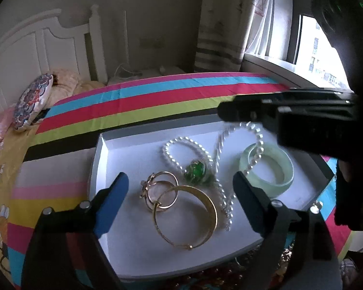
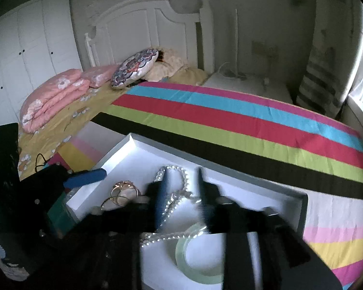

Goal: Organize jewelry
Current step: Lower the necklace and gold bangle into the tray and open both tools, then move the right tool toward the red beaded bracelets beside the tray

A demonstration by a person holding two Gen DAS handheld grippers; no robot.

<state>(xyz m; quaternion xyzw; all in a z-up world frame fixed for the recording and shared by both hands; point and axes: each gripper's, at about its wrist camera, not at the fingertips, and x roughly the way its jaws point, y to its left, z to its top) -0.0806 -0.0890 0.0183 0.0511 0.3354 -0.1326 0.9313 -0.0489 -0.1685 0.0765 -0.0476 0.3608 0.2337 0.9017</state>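
I am hovering left gripper, jaws wide, over tray; right gripper at 1 o'clock, jaws narrow, lifting pearl necklace.

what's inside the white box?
In the white box: gold bangle, two thinner gold rings, pearl bracelet, green-stone piece, pearl strand lying across the jade bangle. The right gripper covers the far corner.

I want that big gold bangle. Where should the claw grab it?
Judging by its pose, pinch the bangle's near rim, coming from above. It lies flat in the tray, its far rim overlaps the gold rings, and pearls crowd its right.
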